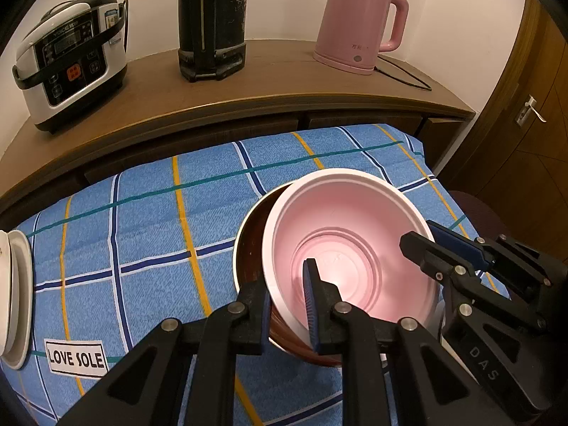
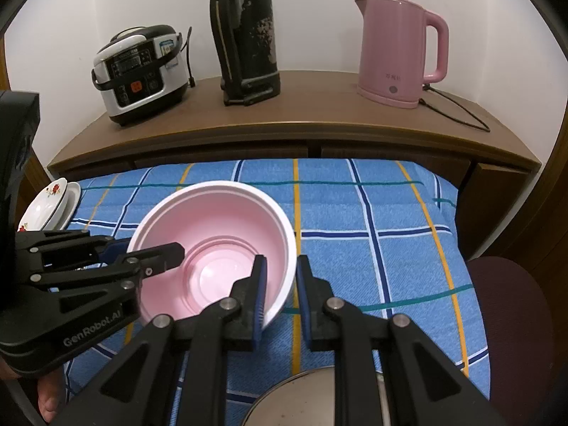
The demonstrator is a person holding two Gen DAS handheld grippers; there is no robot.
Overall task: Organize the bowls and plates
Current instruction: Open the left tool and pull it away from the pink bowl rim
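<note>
My left gripper and right gripper each have their jaws closed on opposite rims of a smooth, round pink plastic bowl, tilted inside a glossy brown bowl on the woven blue plaid tabletop. White plates sit left.

The left gripper, a black two-finger tool with blue ribbed pads, is clamped on the near rim of the pink round plastic bowl, one finger inside the wall and the other outside it. The right gripper, of the same black build, pinches the bowl's rim on its opposite side, again one pad inside and one outside. Both tools slope downward toward the bowl. In the right wrist view a bare bit of the person's hand shows below the left tool's body.
</note>
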